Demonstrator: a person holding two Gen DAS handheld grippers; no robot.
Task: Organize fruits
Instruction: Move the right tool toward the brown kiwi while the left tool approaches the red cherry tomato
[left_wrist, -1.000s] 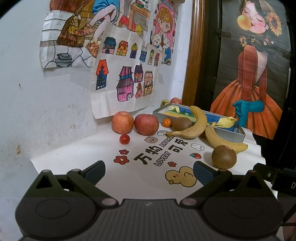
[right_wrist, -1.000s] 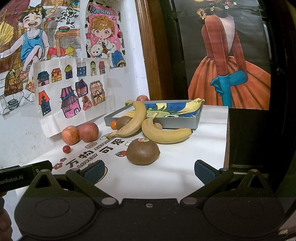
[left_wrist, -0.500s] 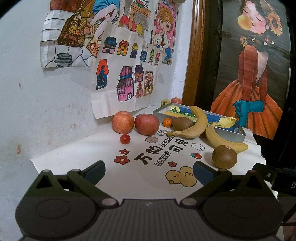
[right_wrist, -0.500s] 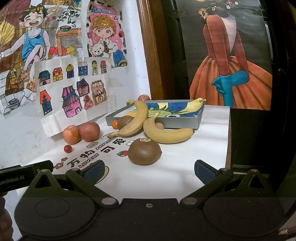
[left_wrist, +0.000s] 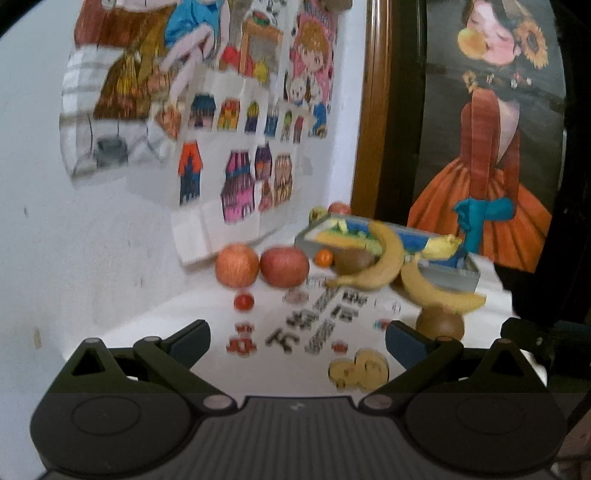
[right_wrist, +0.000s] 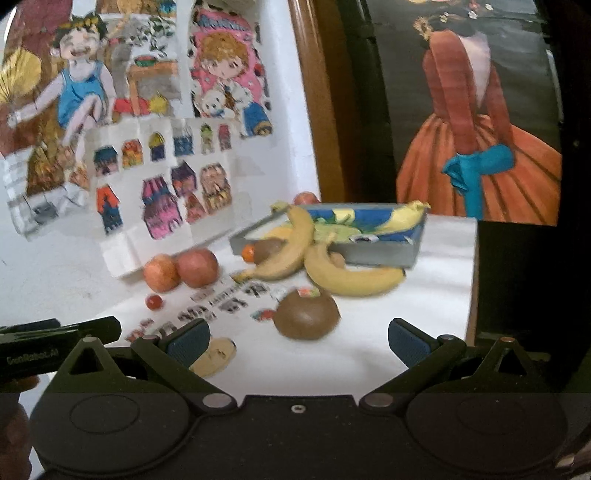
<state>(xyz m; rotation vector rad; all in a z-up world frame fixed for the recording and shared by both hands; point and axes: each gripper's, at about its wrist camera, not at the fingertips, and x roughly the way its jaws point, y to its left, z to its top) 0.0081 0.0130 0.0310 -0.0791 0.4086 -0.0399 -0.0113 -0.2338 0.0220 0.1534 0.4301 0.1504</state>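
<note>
Both views have shifted slightly nearer the fruit since the earlier frames, now motion-blurred. Left claw (left_wrist: 297, 341) and right claw (right_wrist: 298, 338): spread wide, empty, above the white desk (right_wrist: 424, 295). Kiwi (right_wrist: 306, 314) lies nearest the right claw; two bananas (right_wrist: 351, 277) lean against the tray (right_wrist: 380, 254); two apples (left_wrist: 258, 266) stand by the wall.

White plastered wall (left_wrist: 92, 229), scuffed, with coloured children's drawings taped on: a sheet of small painted houses (right_wrist: 162, 192) overlaps larger cartoon figure sheets (right_wrist: 225, 74). Brown wooden frame post (left_wrist: 373, 110) at the corner. Right of it, a dark poster of a figure in an orange gown (right_wrist: 476, 122). White printed table covering (right_wrist: 417, 306); its lettering is blurred, possibly Chinese characters.
</note>
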